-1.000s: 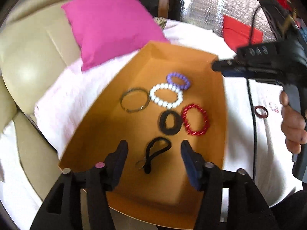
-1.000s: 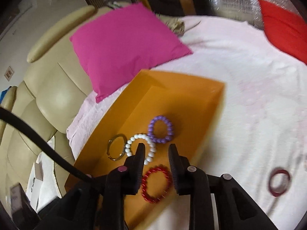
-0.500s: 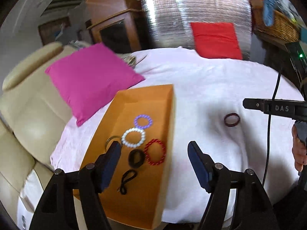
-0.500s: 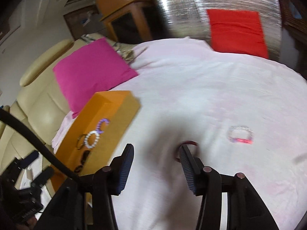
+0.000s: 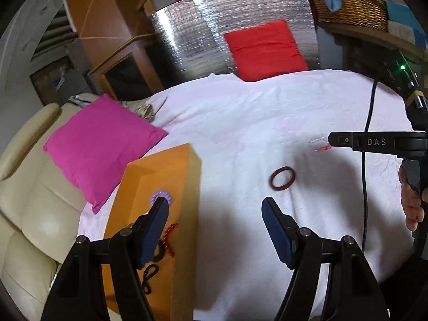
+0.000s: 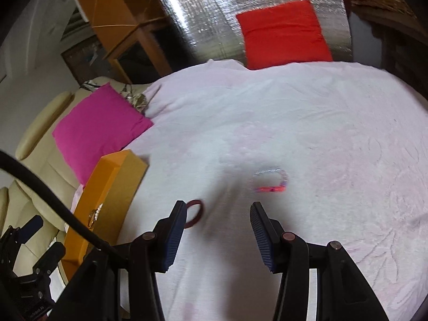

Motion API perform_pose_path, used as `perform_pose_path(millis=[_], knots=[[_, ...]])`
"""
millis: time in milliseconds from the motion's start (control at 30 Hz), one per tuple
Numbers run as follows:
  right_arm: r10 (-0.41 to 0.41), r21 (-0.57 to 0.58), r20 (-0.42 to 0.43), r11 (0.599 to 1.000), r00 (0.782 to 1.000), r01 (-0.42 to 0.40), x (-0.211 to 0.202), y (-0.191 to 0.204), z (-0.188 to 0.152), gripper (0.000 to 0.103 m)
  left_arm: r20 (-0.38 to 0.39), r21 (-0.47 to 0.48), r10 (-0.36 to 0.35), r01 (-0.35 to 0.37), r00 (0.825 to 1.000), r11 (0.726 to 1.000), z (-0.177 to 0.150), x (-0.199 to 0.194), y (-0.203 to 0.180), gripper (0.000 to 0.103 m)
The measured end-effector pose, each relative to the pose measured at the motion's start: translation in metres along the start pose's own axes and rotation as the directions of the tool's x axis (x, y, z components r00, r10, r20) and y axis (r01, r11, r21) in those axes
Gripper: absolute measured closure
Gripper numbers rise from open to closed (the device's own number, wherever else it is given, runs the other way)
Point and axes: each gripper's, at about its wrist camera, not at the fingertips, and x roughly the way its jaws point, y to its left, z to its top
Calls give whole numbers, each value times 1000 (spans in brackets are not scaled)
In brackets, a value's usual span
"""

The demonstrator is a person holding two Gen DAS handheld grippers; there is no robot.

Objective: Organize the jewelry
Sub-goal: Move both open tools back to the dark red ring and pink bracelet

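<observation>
An orange tray [image 5: 187, 176] lies on the white bedcover at the left; it also shows in the right wrist view [image 6: 120, 179]. In it lie a purple bead bracelet [image 5: 161, 195], a red bead bracelet [image 5: 169, 238] and black bands [image 5: 149, 275], partly hidden by my left finger. A dark red ring bracelet [image 5: 283, 178] lies on the cover, also in the right wrist view [image 6: 196, 211]. A clear and pink bracelet [image 6: 270, 180] lies further right. My left gripper [image 5: 215, 208] is open and empty above the tray's right edge. My right gripper [image 6: 218, 211] is open and empty, just short of both loose bracelets.
A pink pillow [image 5: 99, 141] lies beside the tray on a cream sofa [image 5: 26, 200]. A red cushion [image 5: 264, 50] leans on a silver panel at the back. A wicker basket [image 5: 350, 8] stands at the back right. White bedcover [image 6: 321, 123] stretches to the right.
Both grippers have swung right, away from over the tray toward the bedcover. Both have opened wider. The loose bracelets have come into view ahead of the right gripper.
</observation>
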Motion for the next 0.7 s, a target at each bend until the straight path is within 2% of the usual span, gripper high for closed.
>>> perform_pose_path(millis=[267,433,567,700], knots=[[-18,70,-8,997,1000,18,-3,-38,7,50,-9,41,-28,28,1000,999,14,17,-30,30],[-15,116,-30,993,999,19,2,-59,13,50,-34,36,-45,46,998,998,14,36,-39,30],[-3,157,-54,988,999,11,9,-75,16,50,-71,-2,-81,81,994,997,10,61,-41,30],[30,209,-83,978,996,-12,20,-89,19,50,-113,-100,-180,169,977,981,3,95,-35,30]])
